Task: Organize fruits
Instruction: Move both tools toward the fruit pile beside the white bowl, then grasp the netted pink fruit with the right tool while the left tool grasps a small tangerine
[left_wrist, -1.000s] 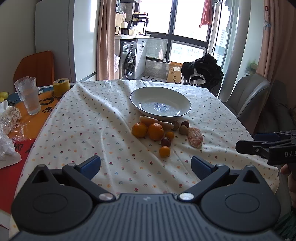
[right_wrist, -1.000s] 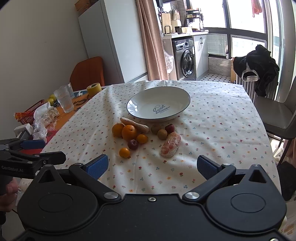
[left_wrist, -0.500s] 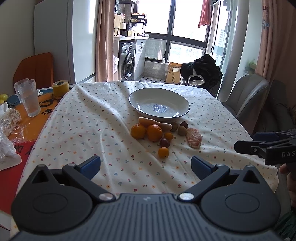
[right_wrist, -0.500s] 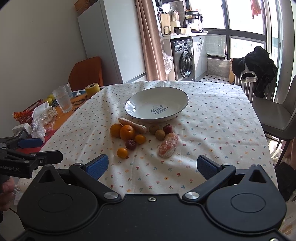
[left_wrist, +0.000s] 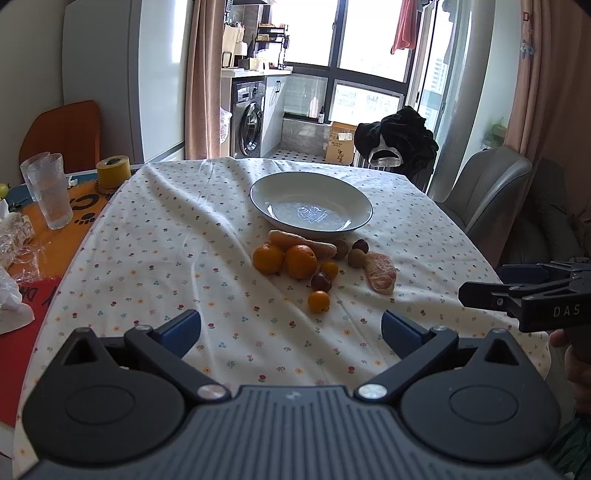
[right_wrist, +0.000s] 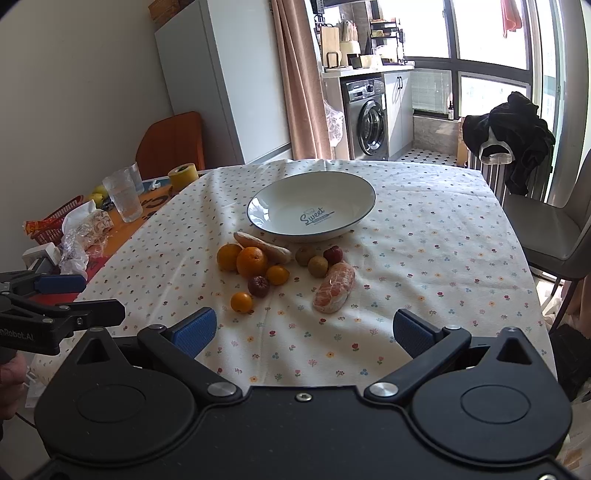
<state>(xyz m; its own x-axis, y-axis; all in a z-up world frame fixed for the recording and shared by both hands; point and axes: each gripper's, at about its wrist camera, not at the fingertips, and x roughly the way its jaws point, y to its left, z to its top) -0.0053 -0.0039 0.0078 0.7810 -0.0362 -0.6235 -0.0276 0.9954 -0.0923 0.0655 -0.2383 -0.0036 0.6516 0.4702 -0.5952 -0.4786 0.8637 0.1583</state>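
White and blue-rimmed, the bowl (right_wrist: 312, 206) sits empty at mid-table, the fruit pile (right_wrist: 280, 271) bunched against its near side: oranges, small dark fruits, a wrapped peeled citrus (right_wrist: 334, 287). Nothing is lifted yet, so sorting looks barely begun. Left gripper (left_wrist: 291, 328) and right gripper (right_wrist: 303, 330) both hang wide open, empty, over the table's near edge. Next likely the nearest small orange (right_wrist: 241, 302); bare cloth lies around it, with room to approach.

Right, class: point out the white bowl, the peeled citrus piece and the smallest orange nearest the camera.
white bowl (right_wrist: 258, 206), right wrist view, left inner wall.
peeled citrus piece (right_wrist: 334, 287), right wrist view, its middle.
smallest orange (right_wrist: 241, 302), right wrist view, its centre.
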